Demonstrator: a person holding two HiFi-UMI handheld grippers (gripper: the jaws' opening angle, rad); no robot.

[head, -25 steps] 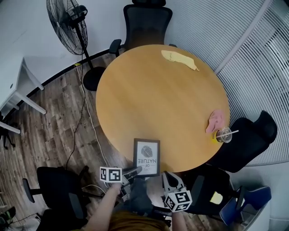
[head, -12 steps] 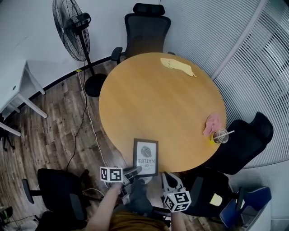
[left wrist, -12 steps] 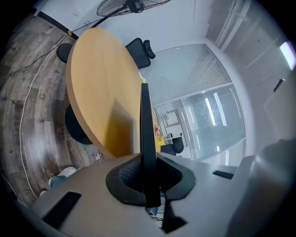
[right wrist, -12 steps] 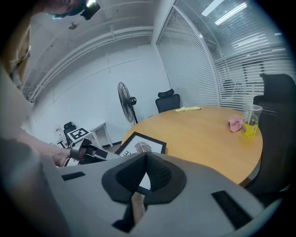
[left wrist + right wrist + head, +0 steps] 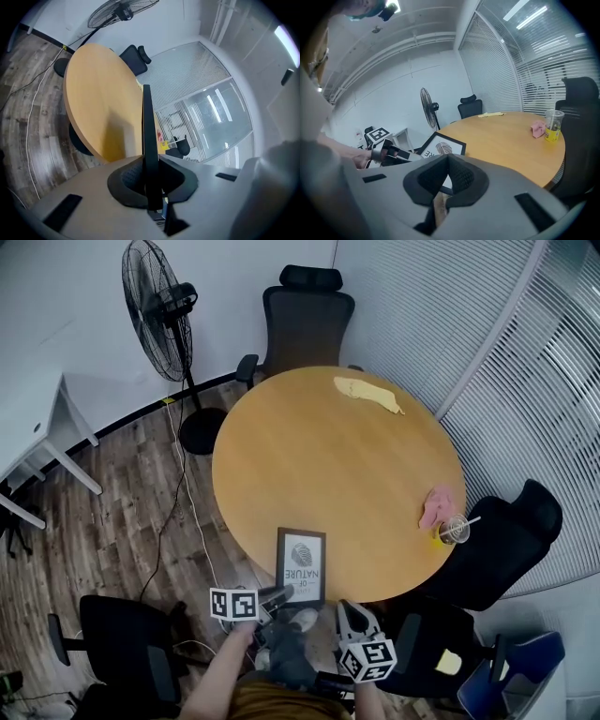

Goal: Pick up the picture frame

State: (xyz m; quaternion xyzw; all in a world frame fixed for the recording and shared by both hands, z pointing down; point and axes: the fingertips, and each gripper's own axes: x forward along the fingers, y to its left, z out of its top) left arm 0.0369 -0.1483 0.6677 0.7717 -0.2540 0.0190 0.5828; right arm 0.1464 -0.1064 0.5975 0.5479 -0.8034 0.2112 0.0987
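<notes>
One standing fan (image 5: 159,307) sits at the far left on the wood floor (image 5: 103,521), beside a white desk (image 5: 33,423). Next comes the left hand-held gripper (image 5: 277,596), closed on the picture frame (image 5: 302,563). In the left gripper view its jaws pinch the black frame edge-on, one pad against each face. The picture frame is at the near rim of the round tabletop (image 5: 328,465), print side up, with its near end sticking out past the rim. I cannot tell whether its far end touches the wood. Just right of it, the right hand-held gripper (image 5: 347,611) hangs off the tabletop below the rim. Its jaws are closed together with nothing between them. Farther right, a yellow cloth (image 5: 367,393) lies near the far rim. A pink cloth (image 5: 437,505) lies just beside a clear cup (image 5: 454,529) with a straw at the right rim. A black chair (image 5: 511,540) stands behind the cup.
</notes>
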